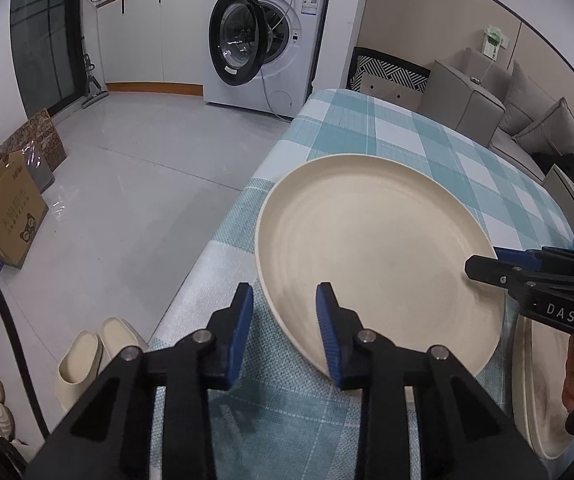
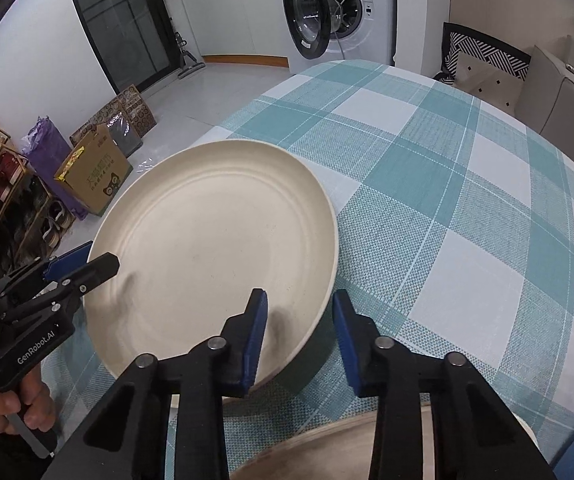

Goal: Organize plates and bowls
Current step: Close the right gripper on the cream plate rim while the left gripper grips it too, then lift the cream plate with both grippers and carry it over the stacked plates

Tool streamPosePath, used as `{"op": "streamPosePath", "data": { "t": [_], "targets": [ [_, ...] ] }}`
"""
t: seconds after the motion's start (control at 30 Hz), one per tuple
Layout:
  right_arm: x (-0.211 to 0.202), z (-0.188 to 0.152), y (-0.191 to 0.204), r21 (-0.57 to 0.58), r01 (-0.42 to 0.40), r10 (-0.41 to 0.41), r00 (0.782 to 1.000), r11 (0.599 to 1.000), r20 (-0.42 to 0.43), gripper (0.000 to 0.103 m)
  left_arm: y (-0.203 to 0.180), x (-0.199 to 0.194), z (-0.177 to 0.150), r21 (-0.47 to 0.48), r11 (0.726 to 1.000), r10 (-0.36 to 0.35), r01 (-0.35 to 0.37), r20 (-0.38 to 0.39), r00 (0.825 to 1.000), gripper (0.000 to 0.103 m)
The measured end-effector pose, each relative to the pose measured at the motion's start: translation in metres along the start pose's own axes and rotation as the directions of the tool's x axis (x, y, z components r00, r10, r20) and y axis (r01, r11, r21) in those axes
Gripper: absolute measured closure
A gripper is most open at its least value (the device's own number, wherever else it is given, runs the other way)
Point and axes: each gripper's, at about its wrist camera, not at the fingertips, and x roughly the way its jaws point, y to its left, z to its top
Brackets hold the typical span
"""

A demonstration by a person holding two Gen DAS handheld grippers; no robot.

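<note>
Both jaws had nipped the rim of the cream plate (image 1: 375, 256) on the checked bench (image 1: 399, 128): left gripper (image 1: 285, 334) at seven o'clock, right gripper (image 2: 299, 336) at five. Stiff, light, probably slick; opposite rim holds suited it.

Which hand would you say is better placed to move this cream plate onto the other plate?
Right, probably: left gripper and right gripper both clamp the cream plate, but the second plate lies beside the right one.
</note>
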Motion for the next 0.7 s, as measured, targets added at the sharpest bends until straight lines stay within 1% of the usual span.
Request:
{"op": "streamPosePath", "data": {
  "t": [0.03, 0.17, 0.53, 0.7],
  "targets": [
    [0.000, 0.000, 0.001, -0.003, 0.004, -0.004, 1.000, 1.000, 0.001, 0.076, 0.000, 0.000, 0.000, 0.002, 1.000, -0.003, 0.003, 0.001, 1.000, 0.077],
    [-0.001, -0.002, 0.002, -0.019, 0.034, -0.034, 0.999, 0.999, 0.008, 0.082, -0.002, -0.002, 0.000, 0.011, 1.000, 0.012, -0.012, 0.005, 1.000, 0.081],
    [-0.007, -0.005, 0.007, -0.043, 0.078, -0.076, 0.997, 0.996, 0.028, 0.083, -0.006, -0.007, 0.001, 0.026, 1.000, 0.017, -0.017, 0.021, 1.000, 0.082],
    [-0.012, -0.007, 0.007, -0.037, 0.080, -0.079, 0.996, 0.996, 0.036, 0.083, -0.007, -0.012, 0.002, 0.030, 0.999, 0.013, -0.014, 0.032, 0.999, 0.082]
  ]
}}
